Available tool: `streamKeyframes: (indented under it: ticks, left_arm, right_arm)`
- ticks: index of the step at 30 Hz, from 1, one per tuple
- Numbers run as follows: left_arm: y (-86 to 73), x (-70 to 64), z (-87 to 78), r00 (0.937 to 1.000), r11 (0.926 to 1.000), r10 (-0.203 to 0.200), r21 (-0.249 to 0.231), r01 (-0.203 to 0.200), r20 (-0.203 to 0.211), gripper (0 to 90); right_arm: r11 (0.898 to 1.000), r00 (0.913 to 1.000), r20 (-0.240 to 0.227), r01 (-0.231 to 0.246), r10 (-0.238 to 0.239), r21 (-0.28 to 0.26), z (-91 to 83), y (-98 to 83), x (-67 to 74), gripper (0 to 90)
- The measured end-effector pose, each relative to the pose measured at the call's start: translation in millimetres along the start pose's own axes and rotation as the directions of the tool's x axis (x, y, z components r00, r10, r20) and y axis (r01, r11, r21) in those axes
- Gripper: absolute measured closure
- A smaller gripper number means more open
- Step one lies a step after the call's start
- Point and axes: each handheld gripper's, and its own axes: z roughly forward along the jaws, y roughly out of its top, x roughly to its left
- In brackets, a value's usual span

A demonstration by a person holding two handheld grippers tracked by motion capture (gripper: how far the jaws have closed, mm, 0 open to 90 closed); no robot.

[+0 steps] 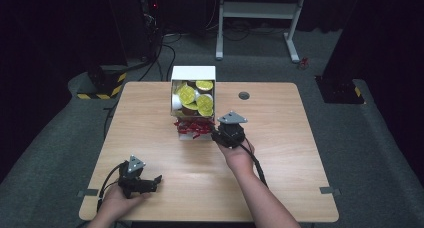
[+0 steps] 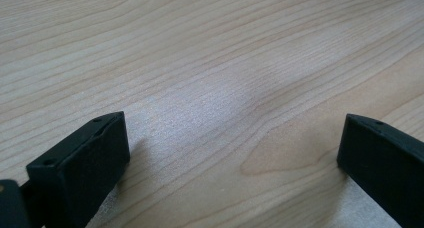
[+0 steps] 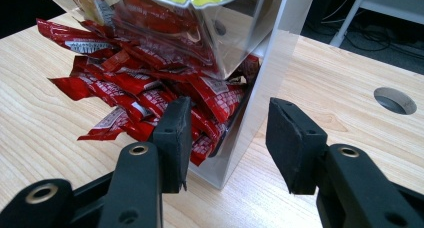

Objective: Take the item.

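At centre frame of the high view, the right gripper (image 1: 218, 136) is held with jaws spread astride the clear box (image 3: 260, 83) wall, seemingly to reach the red sachets (image 3: 150, 93). Lower left, the left gripper (image 1: 155, 181) is rested spread on the table (image 1: 300, 153).

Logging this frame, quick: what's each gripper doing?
Left gripper: open, empty, low over the table.
Right gripper: open, holding nothing, jaws straddling the clear box's corner by the red packets.
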Motion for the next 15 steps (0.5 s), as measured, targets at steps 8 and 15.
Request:
streamKeyframes:
  ticks: [8, 15]
  left_arm:
    - [0.1, 0.0, -0.1, 1.0000, 1.0000, 0.002, 0.002, -0.002, 0.000, 0.5]
    - [0.0, 0.0, 0.0, 1.0000, 1.0000, 0.001, 0.000, -0.001, 0.000, 0.5]
  right_arm:
    - [1.000, 0.9998, 0.015, 0.015, -0.015, 0.021, 8.7, 2.7, 0.6, 54.1]
    - [1.000, 0.9996, 0.021, 0.019, -0.019, 0.022, 13.0, 2.2, 0.0, 55.6]
